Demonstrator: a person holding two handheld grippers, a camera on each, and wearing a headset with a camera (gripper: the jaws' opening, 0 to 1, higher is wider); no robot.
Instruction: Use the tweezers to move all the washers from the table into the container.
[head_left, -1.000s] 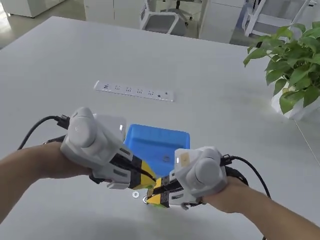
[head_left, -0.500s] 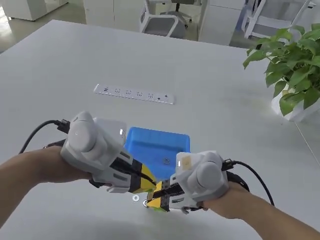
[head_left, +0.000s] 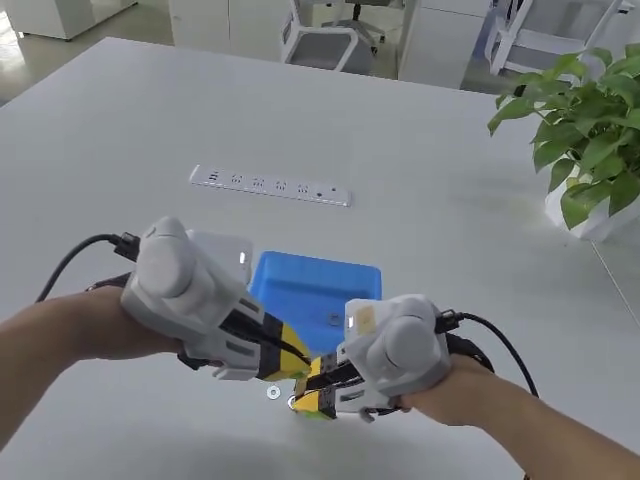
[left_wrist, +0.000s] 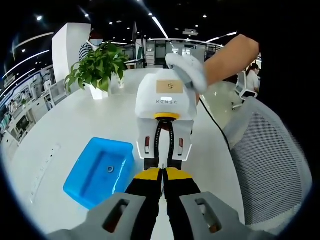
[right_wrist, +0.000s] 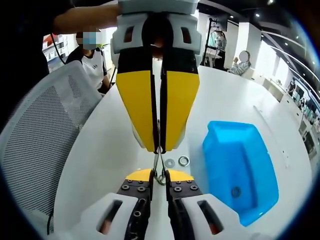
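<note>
My left gripper (head_left: 298, 362) and right gripper (head_left: 312, 390) meet tip to tip just in front of the blue container (head_left: 320, 268). In the right gripper view the left gripper's (right_wrist: 159, 147) yellow jaws are shut on thin metal tweezers (right_wrist: 158, 162). The tweezers' lower end sits between my right gripper's (right_wrist: 159, 176) nearly closed pads. Two washers (right_wrist: 170, 163) (right_wrist: 184, 160) lie on the white table beside the tweezers' tip. One washer (right_wrist: 235, 191) lies inside the container (right_wrist: 225, 145). In the left gripper view, the left gripper (left_wrist: 161, 175) points at the right gripper (left_wrist: 163, 162).
A white power strip (head_left: 268, 185) lies beyond the container. A potted plant (head_left: 585, 120) stands at the far right of the table. A mesh office chair (left_wrist: 280, 165) stands beside the table's near edge.
</note>
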